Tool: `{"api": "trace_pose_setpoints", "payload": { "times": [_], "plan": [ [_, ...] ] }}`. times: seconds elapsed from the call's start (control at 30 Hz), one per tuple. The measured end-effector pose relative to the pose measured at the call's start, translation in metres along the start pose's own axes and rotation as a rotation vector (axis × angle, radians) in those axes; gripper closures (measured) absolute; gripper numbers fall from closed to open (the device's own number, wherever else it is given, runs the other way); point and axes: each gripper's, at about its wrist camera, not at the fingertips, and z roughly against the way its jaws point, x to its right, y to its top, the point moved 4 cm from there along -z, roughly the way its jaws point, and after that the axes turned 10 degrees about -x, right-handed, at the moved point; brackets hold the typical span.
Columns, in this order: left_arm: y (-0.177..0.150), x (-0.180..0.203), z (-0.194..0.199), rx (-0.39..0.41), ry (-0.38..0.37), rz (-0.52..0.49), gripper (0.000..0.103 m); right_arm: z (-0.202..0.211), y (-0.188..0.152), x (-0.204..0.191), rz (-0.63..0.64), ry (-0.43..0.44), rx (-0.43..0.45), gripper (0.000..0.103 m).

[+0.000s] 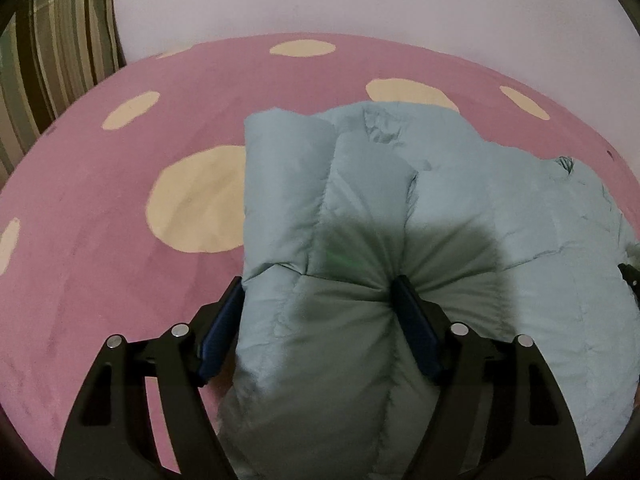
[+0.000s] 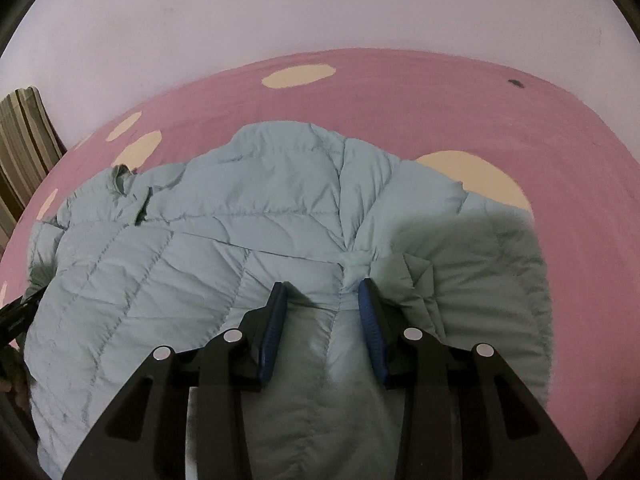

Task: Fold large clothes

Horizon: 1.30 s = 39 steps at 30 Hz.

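Backdrop: plain pale wall [image 1: 360, 0] behind, striped cloth [image 1: 60, 60] hanging off to the left.
Surface: pink spotted cover [image 1: 100, 240] with big cream dots. It looks soft and a bit fuzzy, and I can't tell if it's a bed or a mat.
Jacket: the pale blue puffer jacket [image 2: 200, 240] is spread over the middle of the cover, filling most of both views, with one side already rolled over on itself.
Handling guess: light and squashy, no stiffness at all. The shell looks like slick nylon, so I'd expect it to slide out of a shallow pinch and spring back open after a fold.
Where I'd grab: deep on a stitched seam or the hem, where the padding is thin. Puffy panels just squish.
Texture: quilted channels, fine wrinkles, a slight sheen, fat rounded edges where it's doubled.
Left gripper [image 1: 318, 282]: fingers set wide, clamped on a thick doubled fold near the jacket's left edge. Creases fan out from one pad, so I reckon it's got a real bite.
Right gripper [image 2: 322, 286]: fingers roughly half open, straddling a seam. Fabric sits between them but doesn't look squeezed.
Small bits: a crumpled collar or tab [image 2: 120, 176] at the far left, hard to make out.
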Motion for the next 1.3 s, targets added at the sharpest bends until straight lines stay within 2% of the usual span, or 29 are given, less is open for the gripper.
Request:
{"api": "trace_pose_setpoints", "payload": {
  "times": [0.07, 0.17, 0.23, 0.4, 0.47, 0.6, 0.77, 0.87, 0.97, 1.07, 1.17, 1.23, 1.3],
  "plan": [
    [0.002, 0.001, 0.02, 0.049, -0.013, 0.018, 0.032, 0.015, 0.003, -0.007, -0.004, 0.015, 0.026, 0.065],
    [0.007, 0.018, 0.041, 0.106, -0.079, 0.013, 0.03, 0.026, 0.009, -0.028, 0.031, 0.053, 0.055, 0.065],
    [0.009, 0.039, 0.039, 0.098, -0.119, -0.022, 0.027, 0.018, 0.011, -0.046, 0.06, 0.084, 0.035, 0.064],
    [-0.003, 0.065, -0.002, -0.002, -0.084, -0.071, 0.027, -0.028, 0.0, -0.065, 0.124, 0.034, -0.044, 0.061],
    [-0.005, 0.071, -0.011, 0.009, -0.063, -0.093, 0.026, -0.036, -0.003, -0.064, 0.129, 0.036, -0.034, 0.061],
    [-0.003, 0.063, 0.01, 0.021, -0.097, -0.077, 0.026, -0.01, -0.001, -0.061, 0.105, 0.063, -0.012, 0.06],
    [-0.024, 0.044, 0.04, 0.052, -0.134, -0.055, 0.026, 0.028, -0.031, -0.038, 0.064, 0.033, 0.037, 0.06],
    [-0.039, 0.043, 0.034, 0.032, -0.126, -0.075, 0.026, 0.021, -0.044, -0.023, 0.042, -0.002, 0.009, 0.059],
    [-0.043, 0.046, 0.019, 0.007, -0.118, -0.086, 0.026, -0.001, -0.051, -0.017, 0.034, 0.028, -0.046, 0.059],
    [-0.042, 0.047, 0.017, -0.002, -0.118, -0.09, 0.026, 0.004, -0.05, -0.017, 0.03, 0.039, -0.035, 0.059],
    [-0.045, 0.037, 0.035, -0.002, -0.159, -0.072, 0.026, 0.031, -0.057, -0.014, 0.027, 0.057, -0.015, 0.059],
    [-0.055, 0.025, 0.052, 0.007, -0.176, -0.063, 0.026, 0.051, -0.071, -0.006, 0.018, 0.076, -0.002, 0.05],
    [-0.068, 0.013, 0.068, 0.023, -0.179, -0.063, 0.026, 0.074, -0.09, 0.006, 0.0, 0.094, 0.01, 0.047]
  ]
}}
